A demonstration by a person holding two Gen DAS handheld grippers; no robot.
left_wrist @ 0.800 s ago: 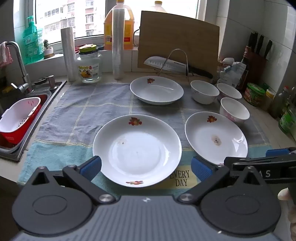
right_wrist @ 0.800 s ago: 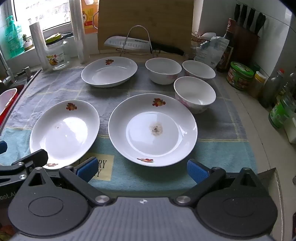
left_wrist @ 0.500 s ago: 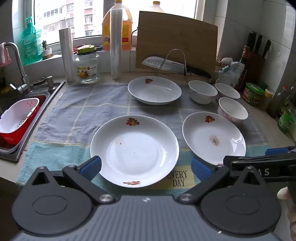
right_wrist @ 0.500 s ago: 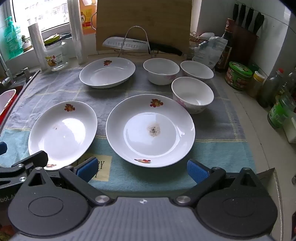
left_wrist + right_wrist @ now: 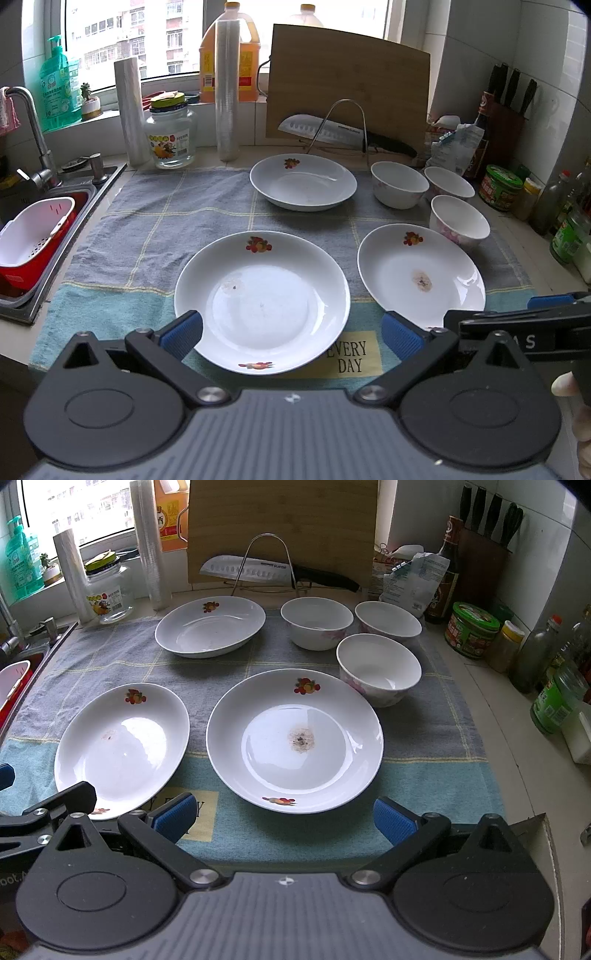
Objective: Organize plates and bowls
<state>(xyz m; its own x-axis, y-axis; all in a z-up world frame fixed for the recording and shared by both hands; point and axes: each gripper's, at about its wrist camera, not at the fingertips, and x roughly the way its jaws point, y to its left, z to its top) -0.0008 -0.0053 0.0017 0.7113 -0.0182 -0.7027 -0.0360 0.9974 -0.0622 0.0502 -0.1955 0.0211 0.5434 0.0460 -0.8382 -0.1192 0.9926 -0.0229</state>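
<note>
Three white plates with fruit prints lie on a checked towel (image 5: 155,206). The near left plate (image 5: 262,301) (image 5: 122,749) sits just ahead of my left gripper (image 5: 291,332), whose blue pads stand wide apart and open, empty. The near right plate (image 5: 294,738) (image 5: 421,277), with a brown stain in its middle, lies ahead of my right gripper (image 5: 282,816), also open and empty. A third plate (image 5: 209,627) (image 5: 303,181) rests at the back. Three white bowls (image 5: 316,622) (image 5: 388,622) (image 5: 378,668) cluster at the back right.
A sink (image 5: 44,221) with a red-and-white strainer basket (image 5: 31,240) lies to the left. A jar (image 5: 170,136), film rolls (image 5: 227,92), a cutting board (image 5: 347,85) and a knife on a rack (image 5: 343,133) line the back. Bottles and jars (image 5: 476,629) crowd the right counter.
Both grippers have pulled back slightly, so the plates appear a little farther away. Nothing on the towel has moved.
</note>
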